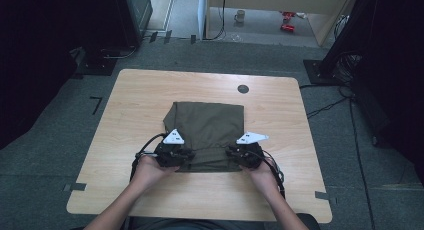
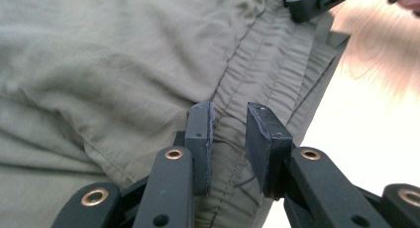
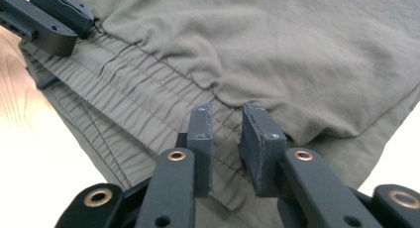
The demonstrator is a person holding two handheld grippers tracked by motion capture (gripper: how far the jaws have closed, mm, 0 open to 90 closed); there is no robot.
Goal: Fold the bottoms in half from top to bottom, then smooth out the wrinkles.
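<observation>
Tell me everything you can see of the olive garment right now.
The olive garment is thin woven cloth, folded into a rough rectangle and lying flat on the wooden table. Its gathered, stitched elastic waistband runs along the edge nearest the person, layers stacked beneath it. The left tongs and right tongs each straddle that waistband near its ends; whether the pads press on it I cannot tell.

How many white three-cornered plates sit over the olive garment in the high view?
2. One white three-cornered plate sits on the left tongs at the folded olive-green fabric garment's near-left corner; the other white plate tops the right tongs at its near-right corner. None seems hidden.
</observation>
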